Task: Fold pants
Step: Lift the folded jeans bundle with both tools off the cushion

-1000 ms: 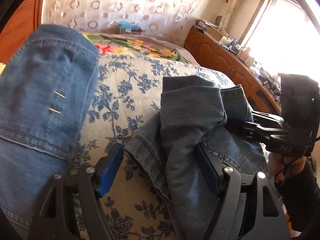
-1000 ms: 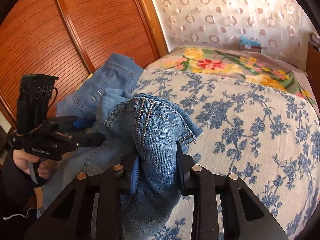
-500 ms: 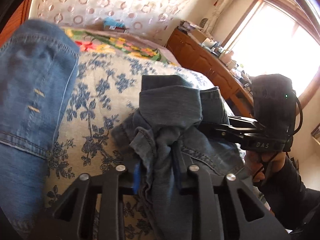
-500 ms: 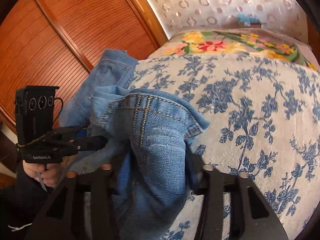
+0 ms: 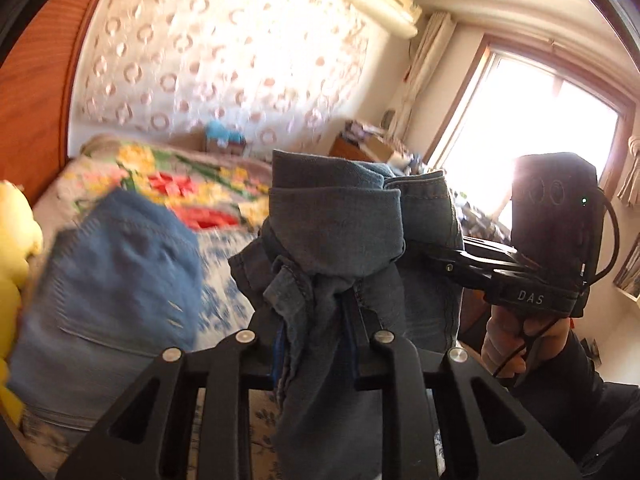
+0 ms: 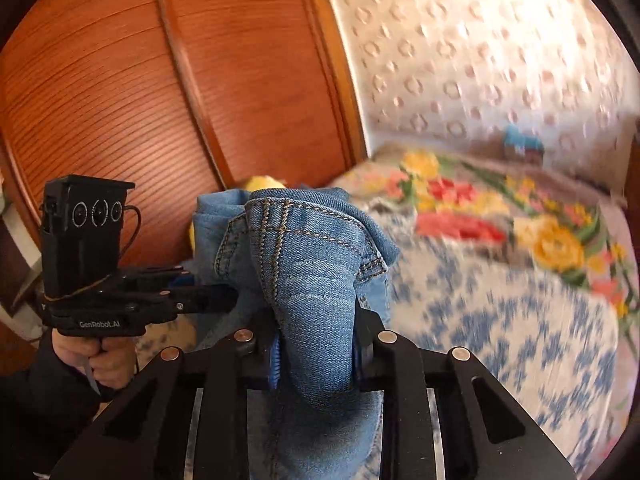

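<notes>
The bed (image 6: 520, 320), spread with a blue-flowered cover and a bright floral blanket further back, fills the room under both cameras and serves as the folding surface. The pants (image 5: 340, 248), blue jeans, hang bunched in the air above it, one end raised by each claw, likely so the cloth can be carried over and laid flat on itself. More denim (image 5: 108, 280) lies on the cover at the left of the left wrist view; whether it is the same garment cannot be told. The left claw (image 5: 320, 344) is pinched on a gathered wad of denim. The right claw (image 6: 316, 348) has just been closing and pinches a thick seamed roll of the jeans. A hand (image 6: 100, 360) grips each handle low, leaving the claws clear of the cloth
</notes>
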